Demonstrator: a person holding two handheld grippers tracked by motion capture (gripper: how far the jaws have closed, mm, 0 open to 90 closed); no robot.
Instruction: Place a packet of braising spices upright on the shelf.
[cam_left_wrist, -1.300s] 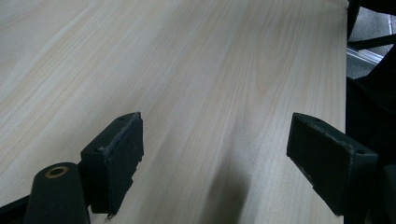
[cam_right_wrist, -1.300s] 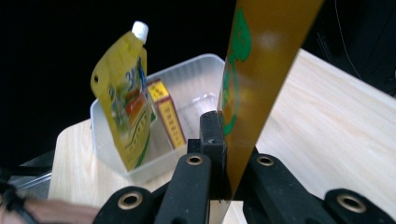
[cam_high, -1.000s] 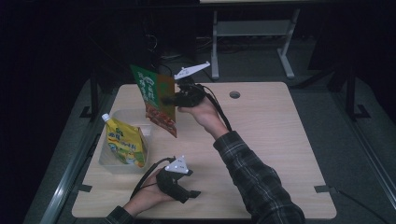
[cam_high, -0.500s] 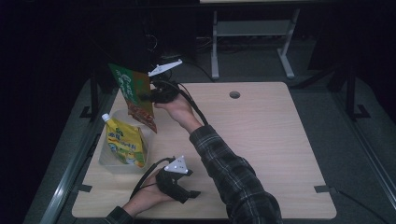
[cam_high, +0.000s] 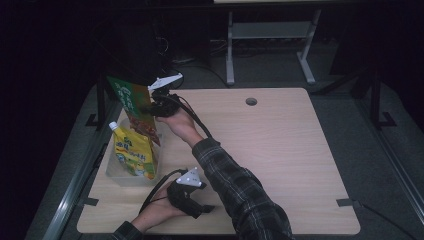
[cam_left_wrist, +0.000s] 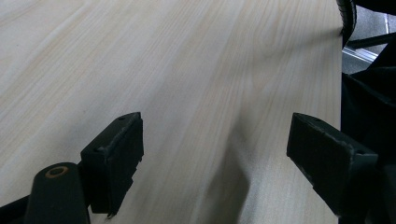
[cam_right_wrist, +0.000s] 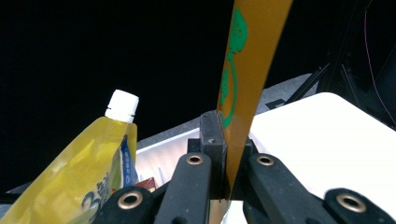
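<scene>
Evidently the right gripper (cam_high: 152, 106) clamps the green snack bag (cam_high: 134, 107) edge-on above the clear bin (cam_high: 116, 170) for lowering beside the yellow spouted pouch (cam_high: 132, 153), while the left gripper (cam_high: 200, 210) rests open on the table (cam_high: 280, 150).

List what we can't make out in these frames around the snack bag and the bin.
- Snack bag: right gripper view shows it edge-on, top cut by the frame; print unreadable.
- Clear bin: contents in high view hidden by the yellow spout pouch and the bag.
- Right claw: jaws in high view covered by the bag.
</scene>
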